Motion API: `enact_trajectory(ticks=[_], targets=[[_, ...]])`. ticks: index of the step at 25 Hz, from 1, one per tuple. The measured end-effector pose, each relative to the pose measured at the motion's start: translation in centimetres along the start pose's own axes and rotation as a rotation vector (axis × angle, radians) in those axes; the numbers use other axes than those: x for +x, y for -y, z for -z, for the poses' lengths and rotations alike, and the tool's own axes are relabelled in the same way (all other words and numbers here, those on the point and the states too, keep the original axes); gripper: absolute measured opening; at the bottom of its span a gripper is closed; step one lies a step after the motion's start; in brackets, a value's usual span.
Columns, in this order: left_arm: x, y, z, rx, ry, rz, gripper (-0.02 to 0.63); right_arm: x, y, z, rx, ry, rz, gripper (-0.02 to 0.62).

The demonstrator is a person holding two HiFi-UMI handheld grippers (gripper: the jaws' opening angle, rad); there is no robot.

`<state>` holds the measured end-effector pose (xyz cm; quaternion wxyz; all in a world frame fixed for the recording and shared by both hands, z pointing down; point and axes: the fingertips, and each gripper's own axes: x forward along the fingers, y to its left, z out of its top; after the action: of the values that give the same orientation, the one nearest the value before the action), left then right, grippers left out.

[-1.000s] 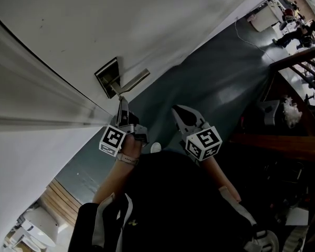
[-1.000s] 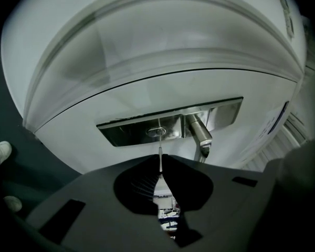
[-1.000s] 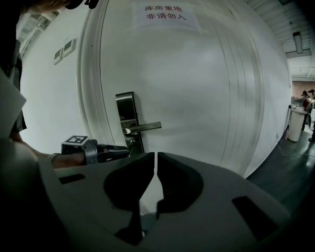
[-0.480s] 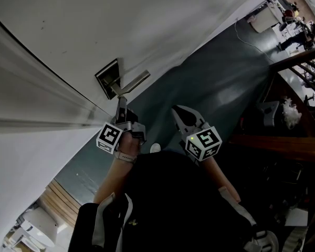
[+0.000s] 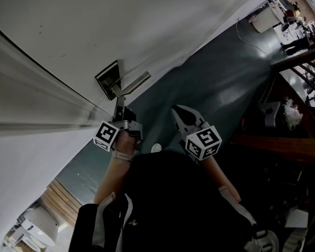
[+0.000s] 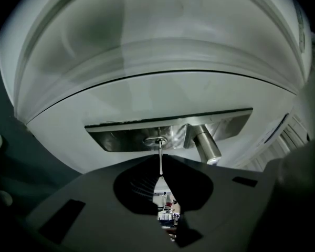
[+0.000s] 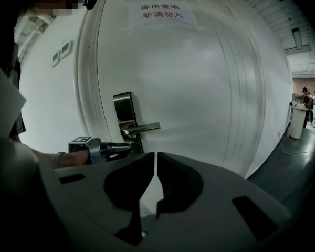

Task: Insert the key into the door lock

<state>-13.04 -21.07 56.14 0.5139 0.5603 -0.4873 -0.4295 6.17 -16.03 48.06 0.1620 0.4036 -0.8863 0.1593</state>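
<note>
Tongs on my left (image 6: pixel 160 176), pinching the thin silver key (image 6: pixel 160 159), have crept up to the lock (image 6: pixel 155 139); right tongs (image 7: pixel 156 164) pressed together.

1. Lock plate (image 7: pixel 125 112): set in the door (image 7: pixel 199 88), near the edge that meets the frame (image 7: pixel 88 77).
2. Lever handle (image 7: pixel 144 127): rooted in the lower part of the lock plate, running away from the frame side.
3. Keyhole (image 6: pixel 155 139): in the lock plate, just beside the handle's root.
4. Key (image 6: pixel 160 160): tip at the keyhole, shaft standing straight out from the lock plate and back between the jaws of the left gripper (image 6: pixel 161 176).
5. Right gripper (image 5: pixel 177 112): well back from the lock plate, on the side of the handle's free end.
6. Paper notice (image 7: pixel 161 10): on the door, well above the lock plate.
</note>
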Motion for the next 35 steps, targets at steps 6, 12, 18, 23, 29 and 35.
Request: enact_trajectory(ticks=[6,12,18,23,29,35], targets=[[-0.2,0.0,-0.1,0.011,-0.007,0.014,0.029,0.3,-0.5,0.1,-0.014,-0.003,-0.031,0.028],[-1.4,0.1,0.1,0.062,-0.032,0.013,0.029,0.5,-0.9,0.2,-0.021,0.001,-0.07,0.028],[-3.5,-0.2,0.0,0.077,-0.021,-0.027,0.026,0.7,-1.8,0.2,-0.03,0.002,-0.13,0.028],[-5.6,0.3,-0.4,0.146,-0.03,-0.038,0.011,1.2,-2.9,-0.1,-0.044,0.004,-0.188,0.028],[-7.9,2.6,-1.0,0.301,-0.052,-0.024,0.009,1.8,-4.8,-0.5,-0.068,0.005,-0.27,0.028],[-10.6,4.7,-1.8,0.525,-0.054,-0.034,0.009,1.9,-6.8,-1.5,-0.101,0.018,-0.35,0.028]])
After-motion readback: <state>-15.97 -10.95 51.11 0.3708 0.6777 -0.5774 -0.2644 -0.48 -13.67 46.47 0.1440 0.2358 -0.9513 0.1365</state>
